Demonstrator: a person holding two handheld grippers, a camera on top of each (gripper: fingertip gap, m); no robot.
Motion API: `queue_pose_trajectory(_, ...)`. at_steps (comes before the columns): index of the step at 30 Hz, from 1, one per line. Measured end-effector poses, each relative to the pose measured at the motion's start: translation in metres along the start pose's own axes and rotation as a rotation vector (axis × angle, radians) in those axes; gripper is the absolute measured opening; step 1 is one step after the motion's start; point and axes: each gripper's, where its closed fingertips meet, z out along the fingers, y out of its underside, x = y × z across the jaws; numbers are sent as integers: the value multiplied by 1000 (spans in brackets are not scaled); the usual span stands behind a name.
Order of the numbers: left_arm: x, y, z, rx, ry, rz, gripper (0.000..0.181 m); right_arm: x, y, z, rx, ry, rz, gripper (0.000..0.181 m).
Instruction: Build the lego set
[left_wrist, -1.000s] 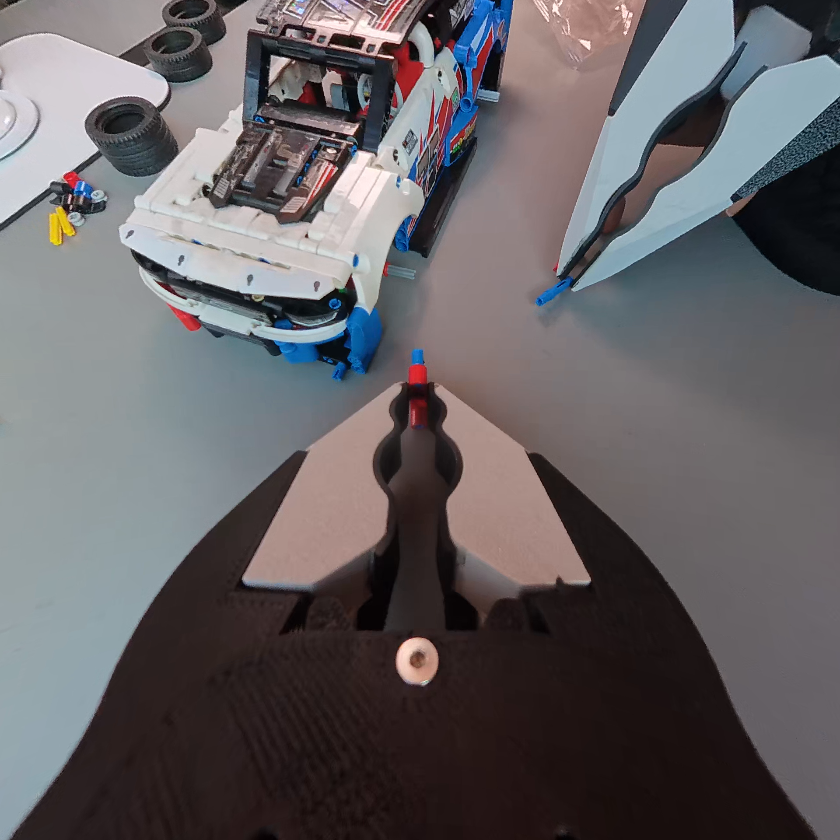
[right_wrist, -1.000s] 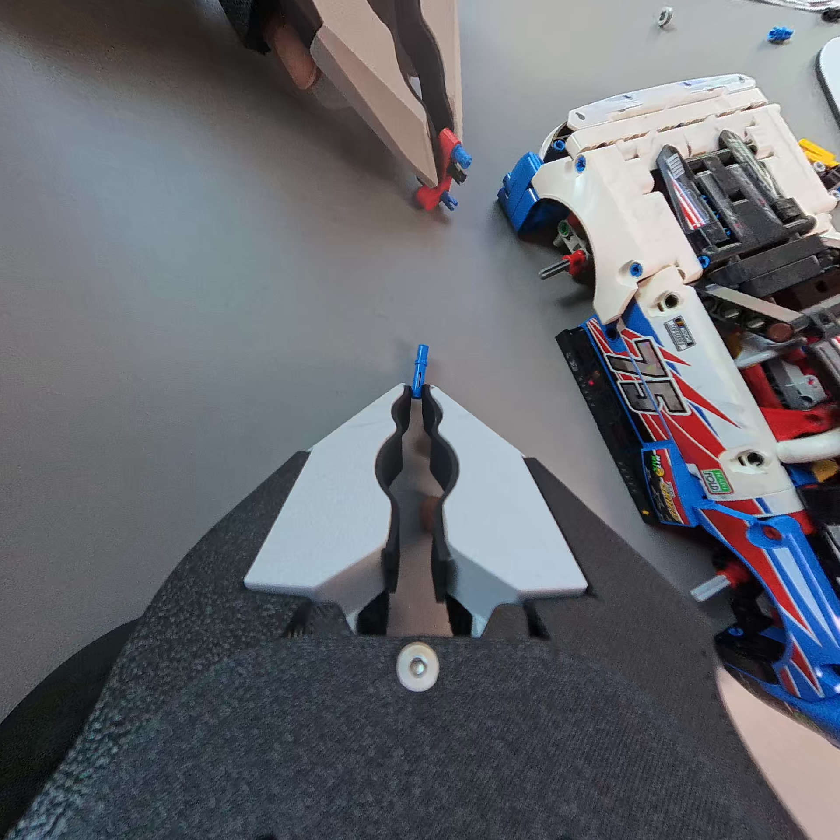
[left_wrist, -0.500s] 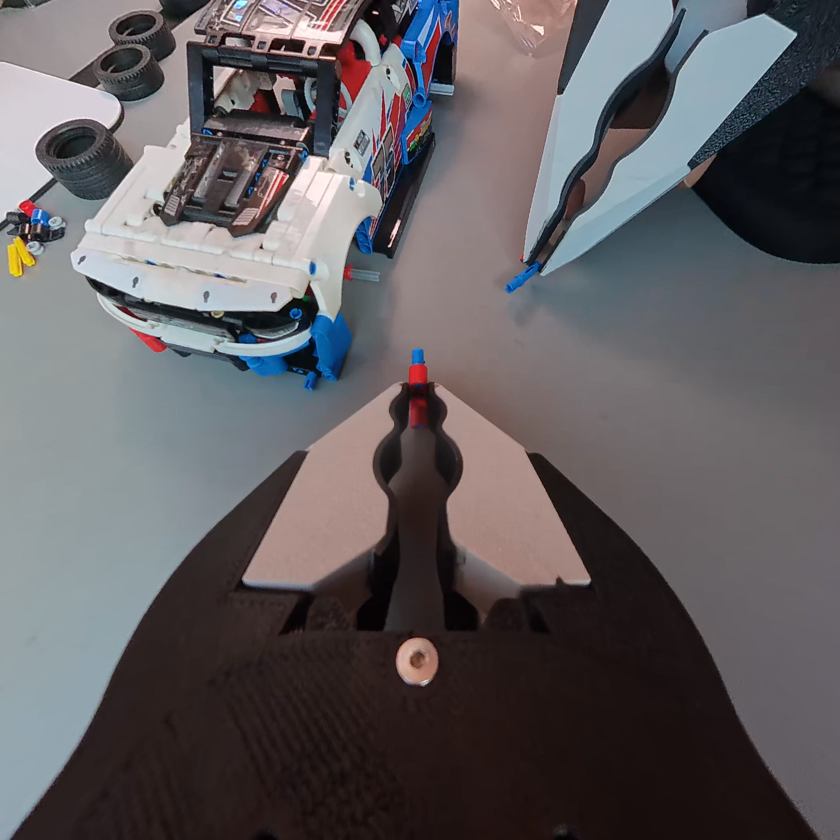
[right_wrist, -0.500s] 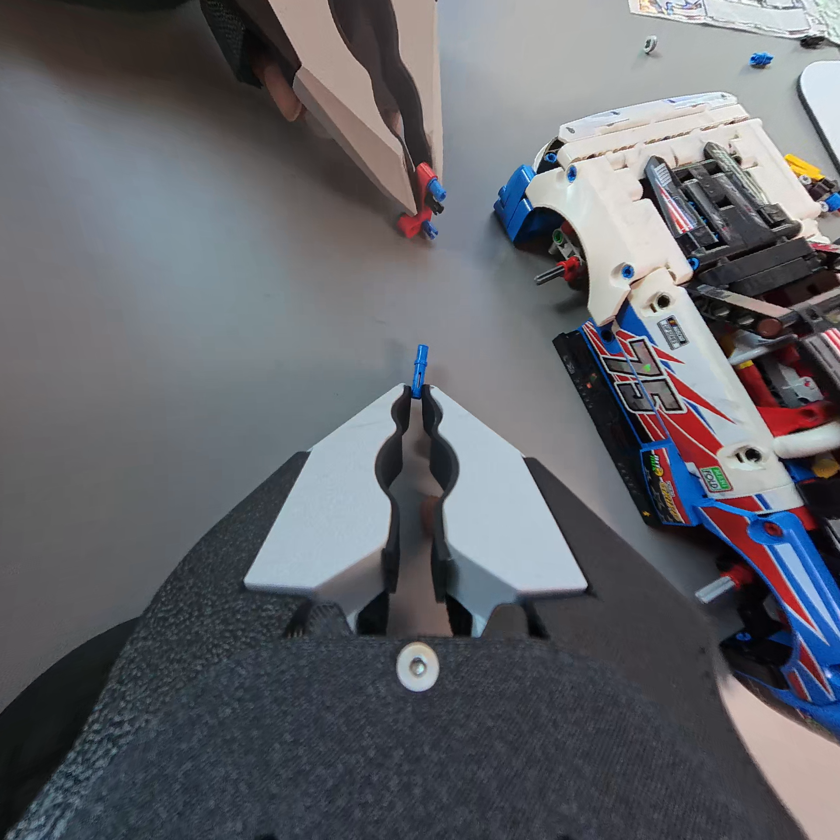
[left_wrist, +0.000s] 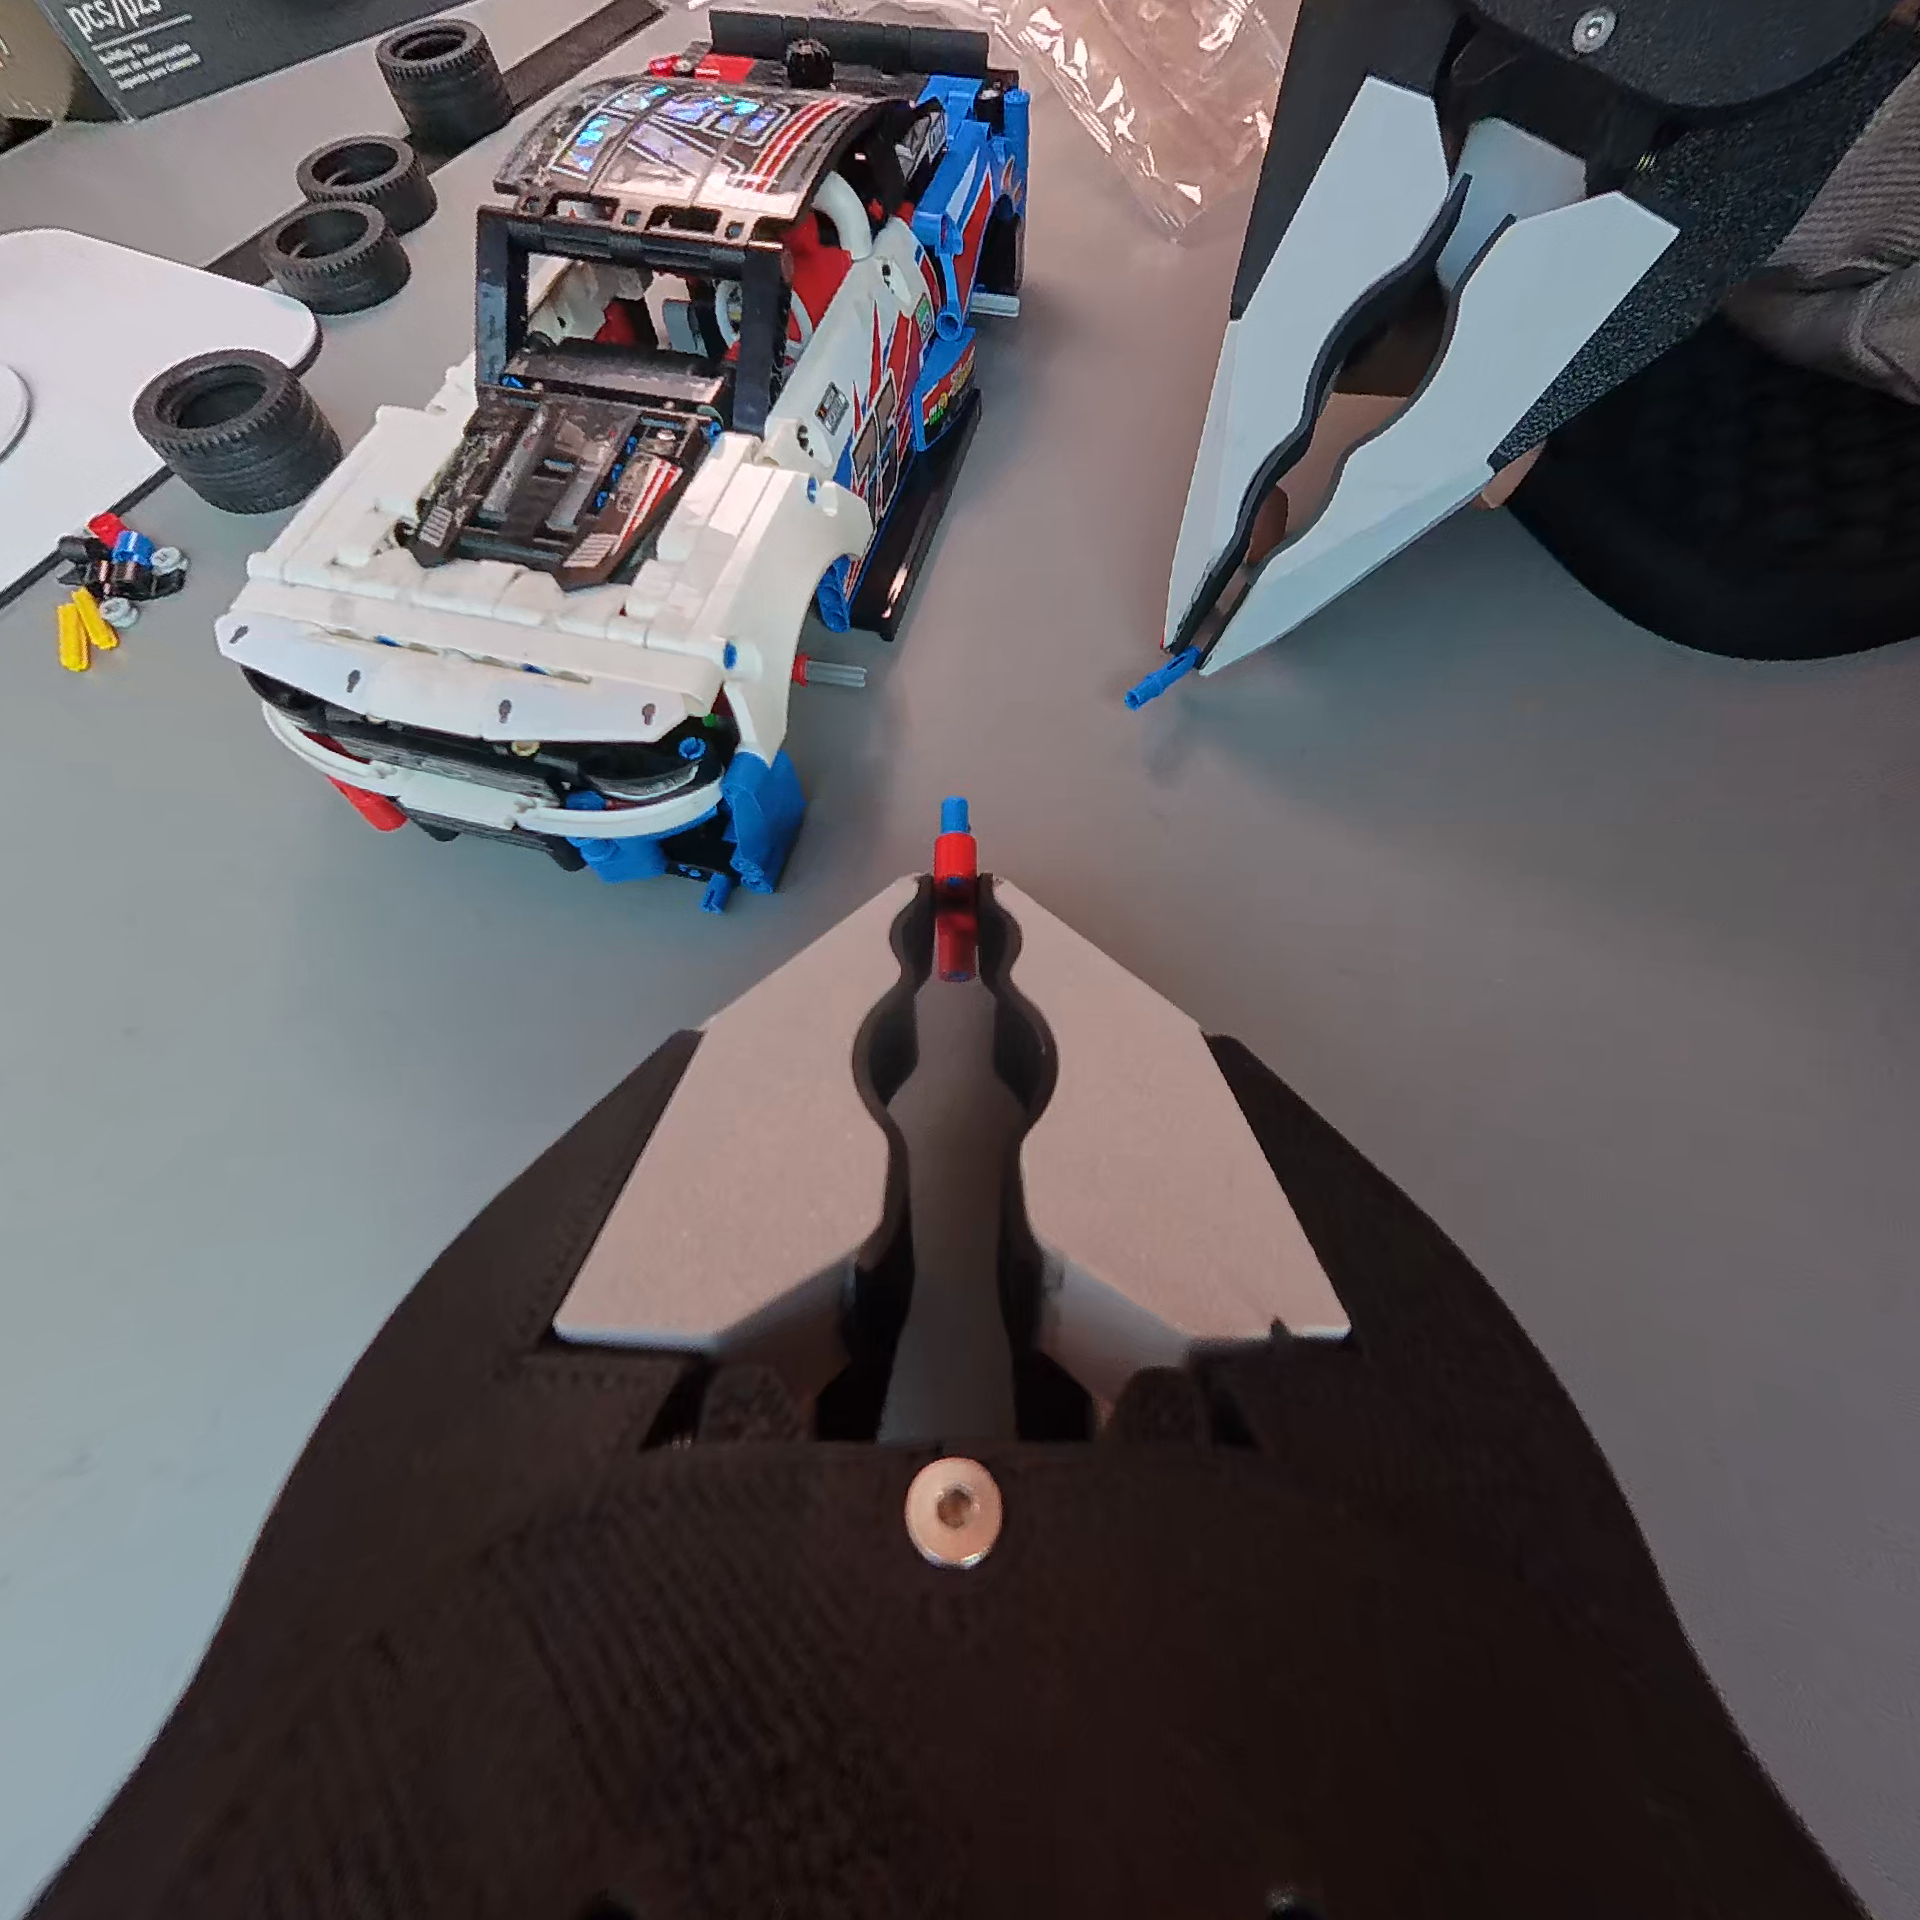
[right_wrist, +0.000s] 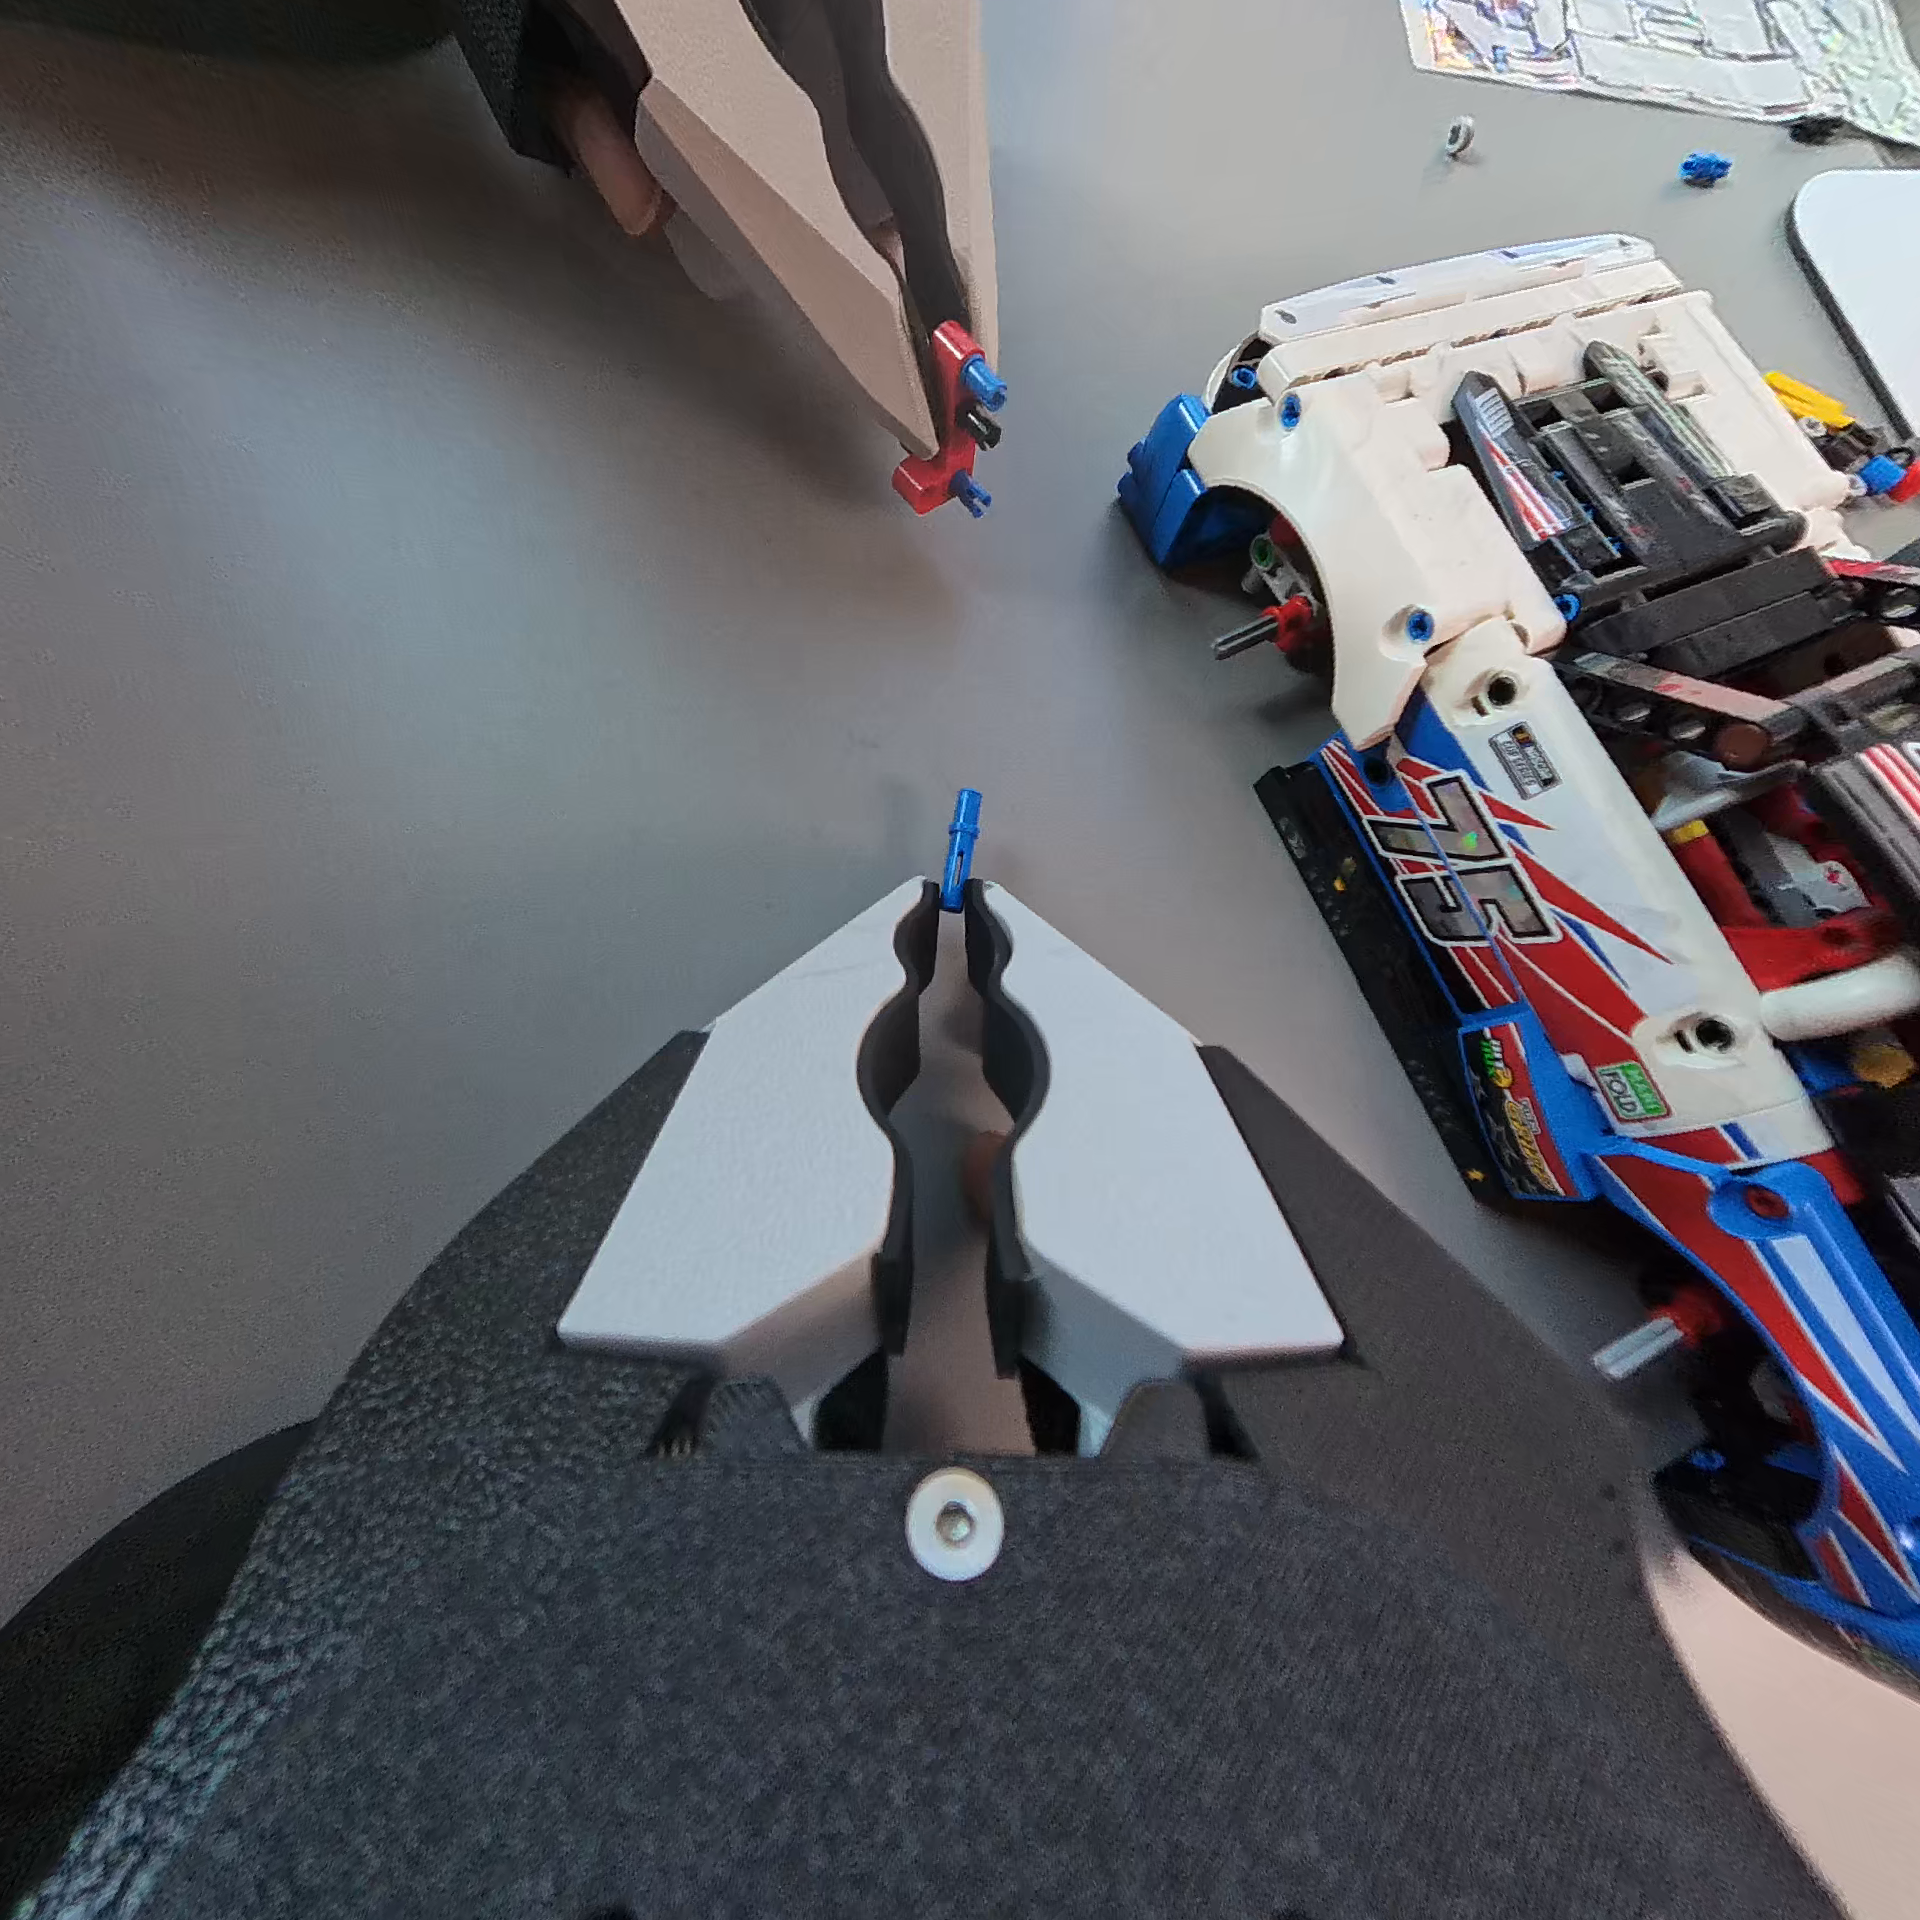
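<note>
Lego car sits on the grey table, nose toward your left gripper, body nearly complete but with no wheels: bare axles stick out at the arches, and the tyres wait in stacks beyond it. You hold one small part in each tool. Your left gripper is clamped on a red connector, which already carries blue and black pins; you grip it by its edge, so the pin side stays free and faces outward. Your right gripper is pinched on a blue pin by its rear end only, leaving most of its length sticking out past the tips, likely so it can be pushed into a hole. Both tools hover above the table beside the car's front corner, tips angled toward each other but well apart. Judgement: you are preparing a small sub-assembly off the car, pin into connector. Thin grip on the pin means it could swivel under load; line it up squarely first.
</note>
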Motion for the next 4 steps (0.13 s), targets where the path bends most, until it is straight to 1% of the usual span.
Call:
queue_pose_trajectory(1, 0, 1, 0, -1, 0, -1, 5, 0, 0, 0, 5, -4, 3, 2)
queue_pose_trajectory(4, -3, 2, -1, -4, -8, -6, 5, 0, -1, 0, 20, -8, 5, 3)
